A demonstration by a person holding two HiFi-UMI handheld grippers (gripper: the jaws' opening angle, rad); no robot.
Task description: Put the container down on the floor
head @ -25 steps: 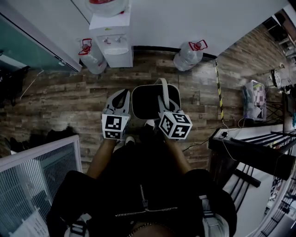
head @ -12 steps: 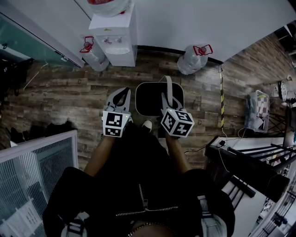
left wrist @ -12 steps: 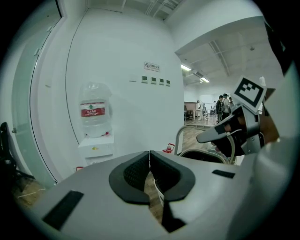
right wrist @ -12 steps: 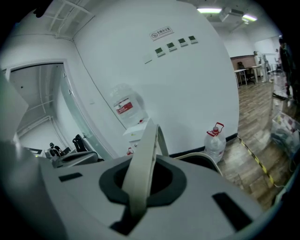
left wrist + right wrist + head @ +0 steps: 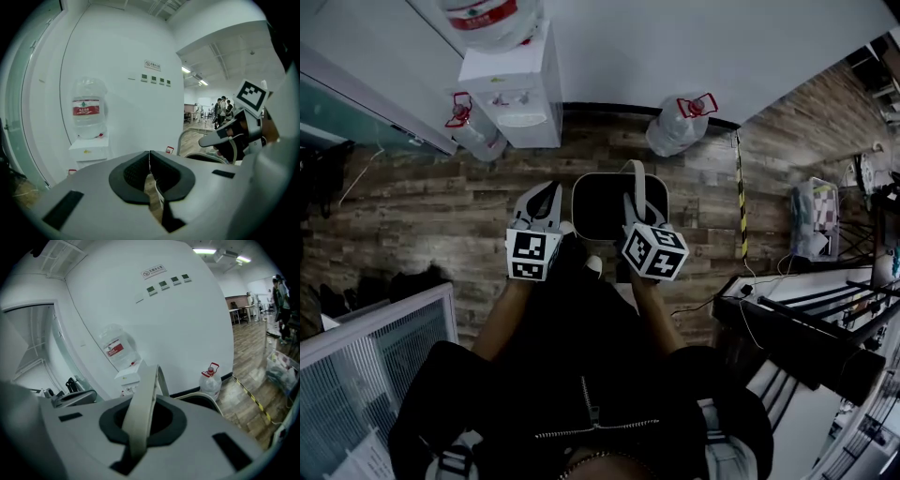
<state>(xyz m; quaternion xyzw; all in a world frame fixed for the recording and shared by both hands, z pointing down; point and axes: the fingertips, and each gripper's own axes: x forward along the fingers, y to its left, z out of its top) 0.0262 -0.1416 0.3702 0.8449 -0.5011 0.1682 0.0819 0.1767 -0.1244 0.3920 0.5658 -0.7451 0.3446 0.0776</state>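
Observation:
The container (image 5: pixel 605 208) is a dark tub with a pale rim and a pale bail handle (image 5: pixel 636 180). It hangs above the wooden floor in front of the person's legs. My right gripper (image 5: pixel 632 201) is shut on that handle. In the right gripper view the handle (image 5: pixel 143 408) runs up between the pads, with the tub's rim (image 5: pixel 208 398) beyond. My left gripper (image 5: pixel 549 192) is beside the tub's left edge, shut with nothing in it. In the left gripper view the pads (image 5: pixel 149 161) meet.
A white water dispenser (image 5: pixel 514 89) stands against the wall, with a water jug on the floor on each side (image 5: pixel 677 127) (image 5: pixel 471 133). A yellow-black tape line (image 5: pixel 741 192), a bag (image 5: pixel 812 217) and a black rack (image 5: pixel 806 323) lie at the right. A glass partition (image 5: pixel 375 361) is at the lower left.
The head view has shifted a little. The container still hangs from my right gripper in front of the legs, and both grippers keep their places beside it.

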